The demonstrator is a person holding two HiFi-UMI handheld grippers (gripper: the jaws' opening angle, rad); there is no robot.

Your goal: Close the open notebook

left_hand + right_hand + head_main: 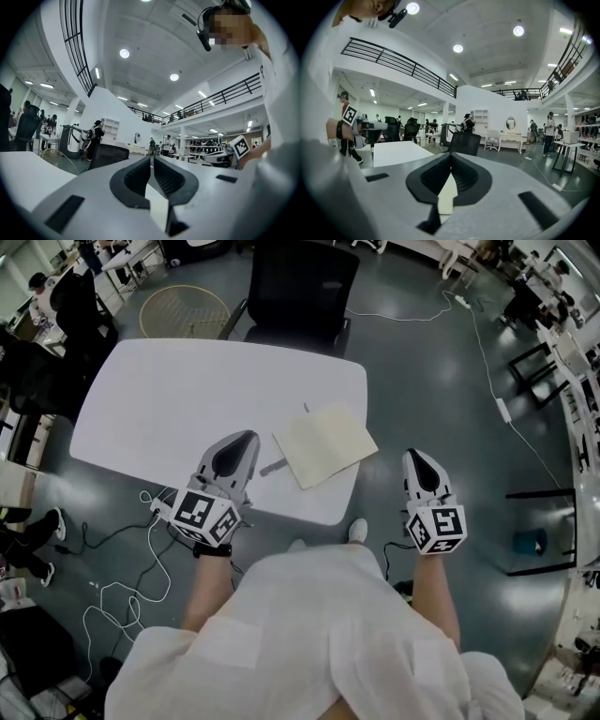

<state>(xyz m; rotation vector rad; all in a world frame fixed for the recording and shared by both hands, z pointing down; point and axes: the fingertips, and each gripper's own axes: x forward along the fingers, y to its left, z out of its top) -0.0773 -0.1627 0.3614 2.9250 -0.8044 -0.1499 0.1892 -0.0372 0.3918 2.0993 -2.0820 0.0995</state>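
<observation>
Notebook looks closed, both grippers empty
Left gripper (246, 442), fingers pressed together on nothing, sits at eight o'clock of the notebook (323, 444), which lies at the table's (187, 399) five o'clock corner, seemingly one flat slab; right gripper (415, 460), likewise pressed together, hangs at four o'clock; little seems left

white table (187, 399), black chair (300, 282) — grey floor (422, 381)
</observation>
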